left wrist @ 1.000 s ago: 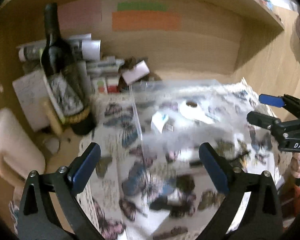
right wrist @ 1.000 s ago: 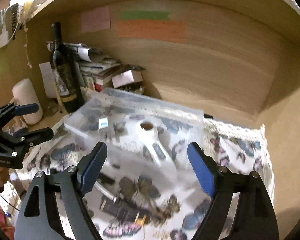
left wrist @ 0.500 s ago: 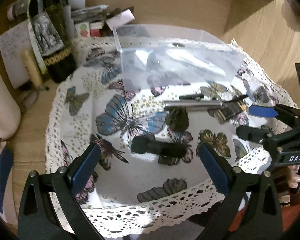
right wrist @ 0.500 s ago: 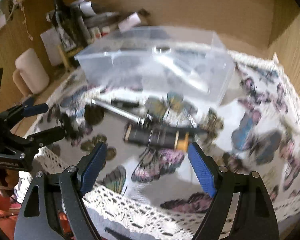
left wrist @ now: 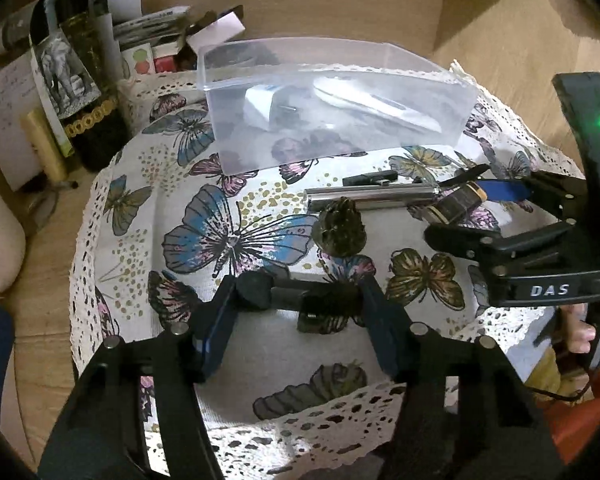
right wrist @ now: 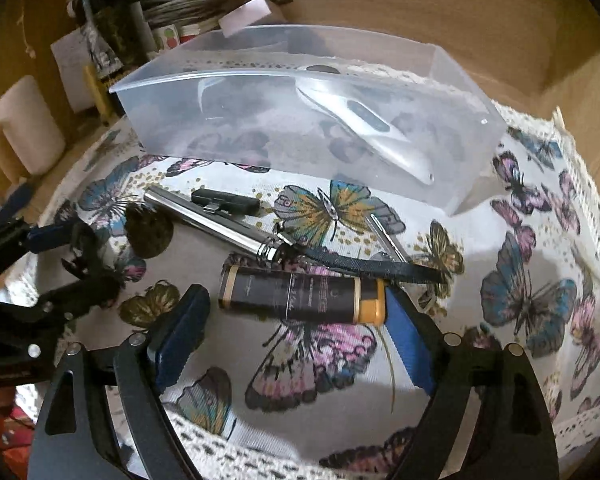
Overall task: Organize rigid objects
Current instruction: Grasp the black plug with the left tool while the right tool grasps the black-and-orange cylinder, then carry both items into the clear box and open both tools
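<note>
**Tongs closing in on clutter spread across a butterfly cloth**

While a clear plastic bin (left wrist: 332,100) is sitting at the back of the butterfly-print tablecloth (left wrist: 228,236), two pairs of tongs are working over the loose items lying in front of it. The left tongs (left wrist: 300,312) are reaching low over the cloth with their blue pads flanking a black cylindrical object (left wrist: 296,296); the pads are lying right at its two ends, though whether they are pressing on it cannot be told. The right tongs (right wrist: 296,320) are standing open around a dark tube with an orange cap (right wrist: 300,300), the right pad just beside the cap and the left pad a little apart from the other end.

Behind the tube, a silver metal cylinder (right wrist: 216,224) with a black strap (right wrist: 364,268) is lying at a slant, a small black clip-like piece (right wrist: 224,200) beside it. A pine cone (left wrist: 340,228) is resting near the cylinder's left end. Inside the bin, a long white device (right wrist: 364,132) and a small white plug-like block (left wrist: 260,108) are lying on the bottom. A dark wine bottle (left wrist: 80,92) and stacked papers (left wrist: 152,28) are crowding the wooden table (left wrist: 44,320) at the far left.
</note>
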Demonstrator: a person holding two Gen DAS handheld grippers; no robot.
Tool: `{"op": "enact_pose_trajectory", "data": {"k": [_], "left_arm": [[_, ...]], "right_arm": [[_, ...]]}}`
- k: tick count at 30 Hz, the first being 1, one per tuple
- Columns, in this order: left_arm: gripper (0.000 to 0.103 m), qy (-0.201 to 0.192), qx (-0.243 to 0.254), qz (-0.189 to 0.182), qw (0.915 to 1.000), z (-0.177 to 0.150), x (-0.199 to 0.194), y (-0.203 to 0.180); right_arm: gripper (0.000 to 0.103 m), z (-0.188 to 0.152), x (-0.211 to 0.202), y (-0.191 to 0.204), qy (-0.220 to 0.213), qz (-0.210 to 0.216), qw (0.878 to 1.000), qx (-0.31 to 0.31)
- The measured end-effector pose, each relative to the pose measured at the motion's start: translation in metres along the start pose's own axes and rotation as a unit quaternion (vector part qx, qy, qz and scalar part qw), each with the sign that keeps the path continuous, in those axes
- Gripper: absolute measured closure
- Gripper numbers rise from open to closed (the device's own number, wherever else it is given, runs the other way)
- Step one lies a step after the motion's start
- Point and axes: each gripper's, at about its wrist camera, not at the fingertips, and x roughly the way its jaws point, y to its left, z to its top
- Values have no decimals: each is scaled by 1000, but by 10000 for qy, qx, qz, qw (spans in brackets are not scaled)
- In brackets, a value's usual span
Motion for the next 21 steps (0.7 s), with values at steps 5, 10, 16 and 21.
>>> {"op": "enact_pose_trajectory", "data": {"k": [5, 10, 16, 21], "left_arm": [[44, -173, -42, 52, 9998, 2, -8, 3], [44, -459, -150, 102, 9988, 14, -22, 9], [44, -845, -370, 101, 9957, 37, -37, 18], [44, -1214, -490, 113, 9913, 62, -51, 21]], "right_arm": [[23, -6, -6, -8, -81, 106, 9999, 70], [23, -6, -24, -13, -289, 134, 9995, 89], [23, 12, -57, -22, -853, 164, 9961, 148], [23, 34, -76, -30, -1286, 98, 9916, 134]]}}
